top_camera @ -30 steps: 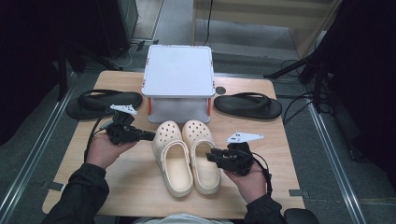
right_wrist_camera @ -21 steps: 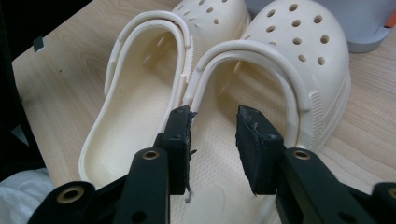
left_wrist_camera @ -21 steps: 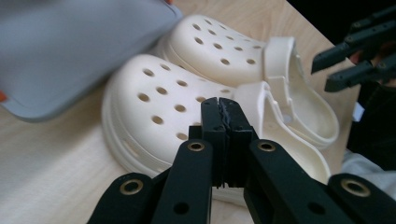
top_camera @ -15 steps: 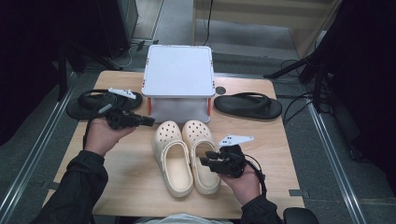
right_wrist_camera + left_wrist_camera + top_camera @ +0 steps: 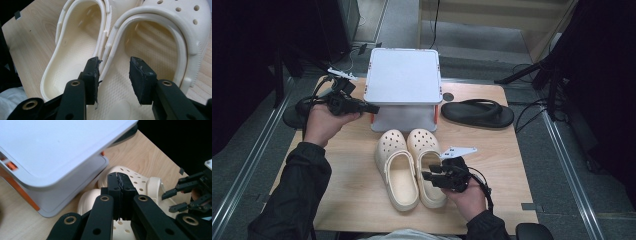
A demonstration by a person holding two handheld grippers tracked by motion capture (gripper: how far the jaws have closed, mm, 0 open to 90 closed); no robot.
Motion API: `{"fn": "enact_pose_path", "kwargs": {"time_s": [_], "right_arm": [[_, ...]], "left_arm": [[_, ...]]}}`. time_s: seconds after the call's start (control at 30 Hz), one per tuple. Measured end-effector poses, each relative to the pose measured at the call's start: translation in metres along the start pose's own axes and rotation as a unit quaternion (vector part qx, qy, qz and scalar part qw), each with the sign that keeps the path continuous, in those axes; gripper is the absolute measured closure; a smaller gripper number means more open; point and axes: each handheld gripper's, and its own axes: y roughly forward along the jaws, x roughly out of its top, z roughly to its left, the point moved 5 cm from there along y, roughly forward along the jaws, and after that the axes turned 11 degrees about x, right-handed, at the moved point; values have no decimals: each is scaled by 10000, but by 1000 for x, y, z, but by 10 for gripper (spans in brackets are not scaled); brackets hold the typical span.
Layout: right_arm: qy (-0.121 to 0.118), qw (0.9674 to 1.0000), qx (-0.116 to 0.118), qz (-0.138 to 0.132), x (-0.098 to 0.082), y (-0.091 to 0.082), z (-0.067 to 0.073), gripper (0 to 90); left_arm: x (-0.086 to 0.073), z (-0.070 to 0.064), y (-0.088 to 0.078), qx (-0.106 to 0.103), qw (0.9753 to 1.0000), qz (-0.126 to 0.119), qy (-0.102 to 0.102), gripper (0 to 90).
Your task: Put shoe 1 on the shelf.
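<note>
A pair of cream clogs (image 5: 398, 170) stands side by side on the wooden table (image 5: 347, 165), toes toward a white lidded box (image 5: 404, 82). My right gripper (image 5: 427, 176) is at the right clog's heel opening. Its jaws (image 5: 113, 65) have just been opening and stand open; that clog's inner side rim (image 5: 110, 53) lies between them, and the pads do not press on it. My left gripper (image 5: 373, 107) is raised beside the box's front left corner, shut with nothing in it (image 5: 118, 176).
A black flip-flop (image 5: 477, 114) lies at the table's back right. Another black flip-flop (image 5: 292, 117) lies at the back left, partly hidden by my left hand. The box has orange latches (image 5: 11, 166) on its side.
My left gripper has risen and moved from beside the clogs back toward the box's left corner. The right gripper stays at the right clog's heel.
</note>
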Motion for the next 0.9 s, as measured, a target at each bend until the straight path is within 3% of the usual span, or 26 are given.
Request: {"fn": "enact_pose_path", "kwargs": {"time_s": [0.27,0.4,0.9], "right_arm": [[5,10000,-28,49,1,5,3,592],[19,10000,-51,59,1,7,4,587],[104,9996,-265,75,5,18,11,533]], "left_arm": [[21,9,2,246,9997,43,-49,897],[28,14,7,256,9996,73,-35,897],[32,31,29,234,9995,183,-120,897]]}}
